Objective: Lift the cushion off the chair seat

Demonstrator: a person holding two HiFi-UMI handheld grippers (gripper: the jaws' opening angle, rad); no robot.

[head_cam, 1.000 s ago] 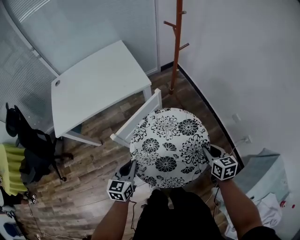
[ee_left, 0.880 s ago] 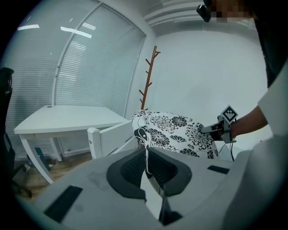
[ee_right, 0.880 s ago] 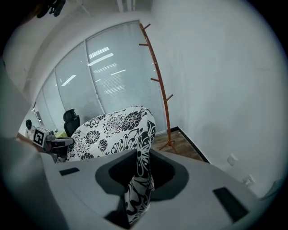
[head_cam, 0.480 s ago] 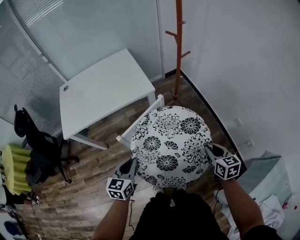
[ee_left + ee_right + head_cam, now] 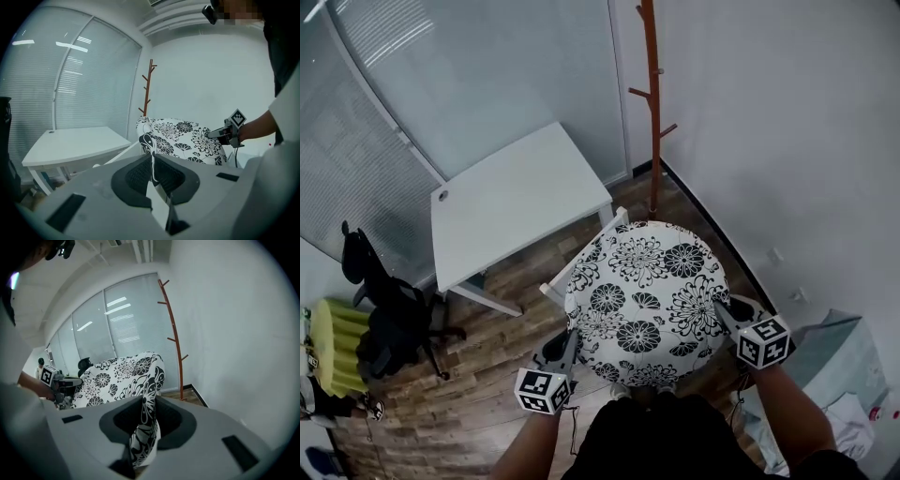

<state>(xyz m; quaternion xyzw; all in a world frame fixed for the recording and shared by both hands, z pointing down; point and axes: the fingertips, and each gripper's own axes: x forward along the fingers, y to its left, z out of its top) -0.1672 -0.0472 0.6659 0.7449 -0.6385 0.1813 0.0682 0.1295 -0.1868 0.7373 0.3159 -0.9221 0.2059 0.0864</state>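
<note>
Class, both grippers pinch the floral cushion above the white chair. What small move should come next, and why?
Probably raise both grippers slightly and evenly. The left gripper and right gripper pinch opposite edges of the cushion, which hides the seat of the chair, so clearance is unproven. An uneven lift might tug fabric loose.

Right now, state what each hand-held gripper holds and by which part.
Both hold the cushion: the left hand-held gripper pinches its left edge, the right hand-held gripper its right edge.
</note>
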